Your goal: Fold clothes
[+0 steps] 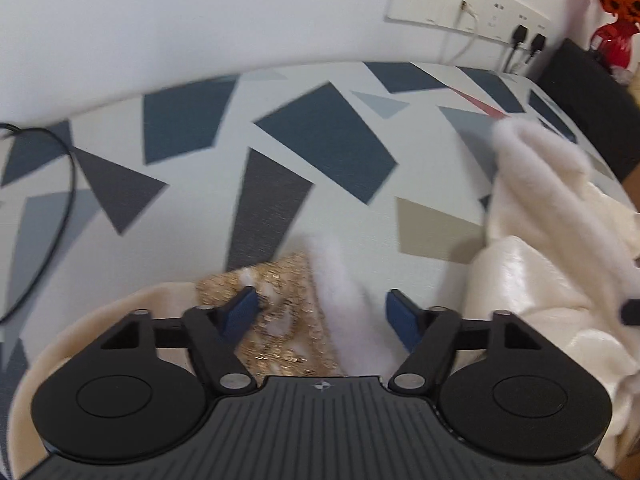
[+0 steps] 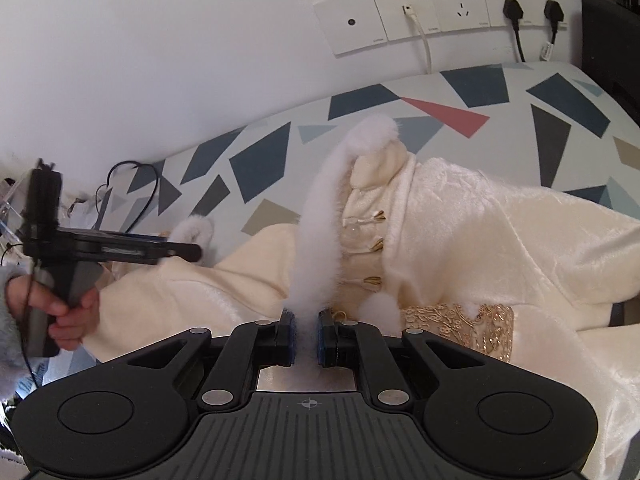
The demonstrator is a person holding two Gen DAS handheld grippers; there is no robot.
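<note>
A cream velvet coat point(image 2: 460, 216) with white fur trim point(image 2: 316, 220), gold toggles and a gold embroidered band point(image 2: 452, 320) lies crumpled on the patterned table. My right gripper point(image 2: 307, 336) is shut on the fur trim near the coat's front edge. In the left wrist view, my left gripper point(image 1: 322, 314) is open, its blue pads apart, with a strip of fur trim point(image 1: 340, 280) and gold embroidery point(image 1: 280, 320) between them but not pinched. In the right wrist view, the left gripper point(image 2: 192, 252) is at the coat's left end, held by a hand point(image 2: 68, 312).
The tablecloth point(image 1: 320, 140) has blue, grey and red geometric shapes and meets a white wall. Wall sockets point(image 2: 440, 16) with plugged cables sit behind it. A black cable point(image 1: 68, 184) loops at the left. A red vase with orange flowers point(image 1: 616, 40) and a black object point(image 1: 592, 92) stand at the far right.
</note>
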